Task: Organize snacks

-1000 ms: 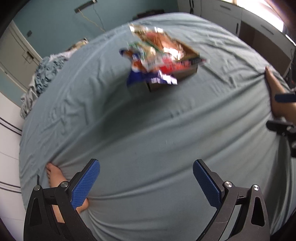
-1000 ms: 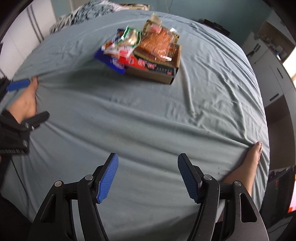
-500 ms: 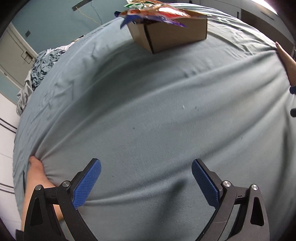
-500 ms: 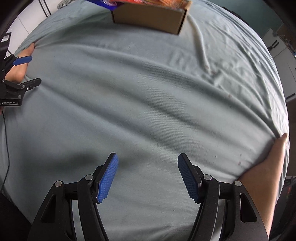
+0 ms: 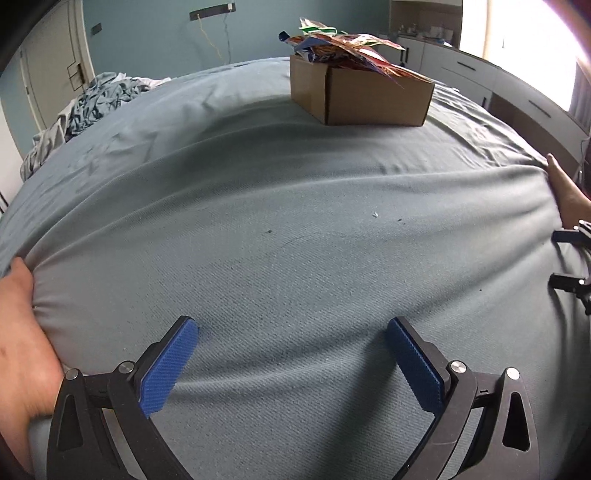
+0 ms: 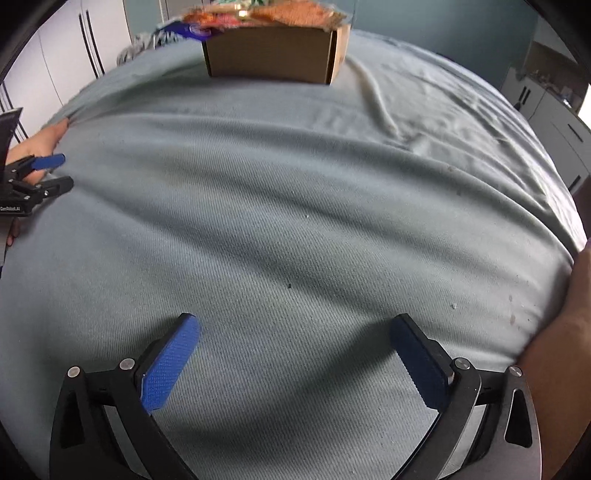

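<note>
Two grippers: both low over a grey-blue bedsheet [image 5: 295, 221], both holding nothing, snacks far ahead.
Left gripper [image 5: 291, 332]: blue pads spread wide, nothing btwn them, tips just above or touching the sheet; cannot tell which.
Right gripper [image 6: 295, 328]: same pose, pads wide apart, empty, low over the fabric.
Cardboard box [image 5: 360, 98]: sits on the bed's far side, upright, open top.
Snack packets [image 5: 343, 46]: a loose heap of foil and plastic bags, red, orange, blue, green, piled in the box and sticking out over its rim. Brands unreadable.
Box vs left gripper: well apart, ahead and a bit to the right.
Box vs right gripper: well apart, ahead and slightly left; orange packets [image 6: 266, 11] show at the top edge, blurred.
Why held so: prob. a resting or start pose, w/ fingers pre-spread so either tool can close on a packet once it gets there.
Why box so: packets look dumped in, not sorted, so organizing seems not yet begun.
Bare feet: one foot [image 5: 22, 350] at the sheet's left edge, another foot [image 6: 561, 343] at the right edge; person appears seated at the bed.
Bkgd: crumpled bedding [image 5: 99, 99] far left, white cabinets [image 5: 498, 85] far right by a bright window.
</note>
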Demonstrator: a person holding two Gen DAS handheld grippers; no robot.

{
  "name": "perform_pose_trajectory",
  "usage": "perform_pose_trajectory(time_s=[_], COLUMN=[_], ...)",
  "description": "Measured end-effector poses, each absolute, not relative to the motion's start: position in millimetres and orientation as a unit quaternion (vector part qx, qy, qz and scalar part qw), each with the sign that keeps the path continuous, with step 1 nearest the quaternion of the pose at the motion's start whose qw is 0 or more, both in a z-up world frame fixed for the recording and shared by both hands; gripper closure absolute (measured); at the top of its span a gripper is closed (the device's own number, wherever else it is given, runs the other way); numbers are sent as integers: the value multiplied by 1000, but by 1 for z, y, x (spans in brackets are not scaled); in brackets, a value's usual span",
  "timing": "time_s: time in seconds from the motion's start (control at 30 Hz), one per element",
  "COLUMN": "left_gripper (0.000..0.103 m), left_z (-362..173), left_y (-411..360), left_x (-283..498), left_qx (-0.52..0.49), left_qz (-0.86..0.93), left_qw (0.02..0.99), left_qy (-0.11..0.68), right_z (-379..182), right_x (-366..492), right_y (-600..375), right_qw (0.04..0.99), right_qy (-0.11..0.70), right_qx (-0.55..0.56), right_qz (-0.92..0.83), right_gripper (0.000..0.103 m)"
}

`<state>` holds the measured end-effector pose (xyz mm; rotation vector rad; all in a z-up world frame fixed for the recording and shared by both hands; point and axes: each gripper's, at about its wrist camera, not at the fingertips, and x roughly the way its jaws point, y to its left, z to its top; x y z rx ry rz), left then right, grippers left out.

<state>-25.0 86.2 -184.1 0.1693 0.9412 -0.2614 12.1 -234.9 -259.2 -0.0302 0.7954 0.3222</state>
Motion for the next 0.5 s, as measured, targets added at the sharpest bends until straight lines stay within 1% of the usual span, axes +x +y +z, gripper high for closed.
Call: perform_pose_trajectory(time_s=[0.07, 0.1, 0.17, 0.5], left_gripper=[0, 0, 0, 0], left_z=[-184, -185, -186, -186], left_y=[85, 86, 87, 88], left_x=[-25, -25, -24, -25], left_qx=[85, 84, 83, 83], left_qz=[-123, -123, -124, -124], left_qw=[880, 880, 880, 880], left_qy=[451, 451, 452, 450], right_z=[-267, -270, -273, -267], right_x=[1, 2, 6, 8], right_y=[-236, -242, -244, -242], right_qw=[927, 928, 923, 925], right_qy=[344, 339, 352, 346], right_qx=[1, 2, 6, 7], right_qz=[152, 152, 156, 157], right_gripper=[0, 0, 0, 0])
